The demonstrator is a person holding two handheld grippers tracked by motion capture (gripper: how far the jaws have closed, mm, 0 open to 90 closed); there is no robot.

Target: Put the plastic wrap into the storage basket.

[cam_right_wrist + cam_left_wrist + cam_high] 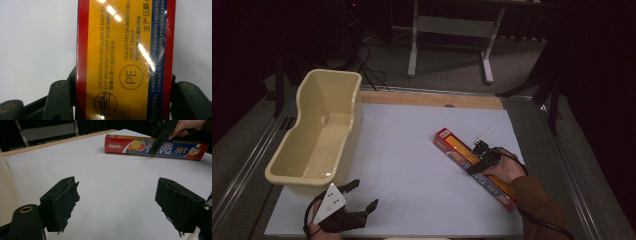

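A long red and yellow food wrap box (452, 146) lies flat on the white table sheet (412, 175), right of centre, running diagonally. My right gripper (479, 157) straddles its middle, with a jaw pressed against each long side, shut on the box (125, 50). The left gripper view shows the box's printed side (125, 145) far off, with the right gripper (161, 135) and a hand on top of it. My left gripper (363, 195) rests near the front left edge, open, its torn black pads (65, 200) wide apart over bare sheet.
A cream plastic tub (312, 150) stands empty at the table's left side, just behind my left gripper. A wooden strip (432, 100) borders the sheet's far edge. A white desk frame (452, 25) stands on the floor beyond.
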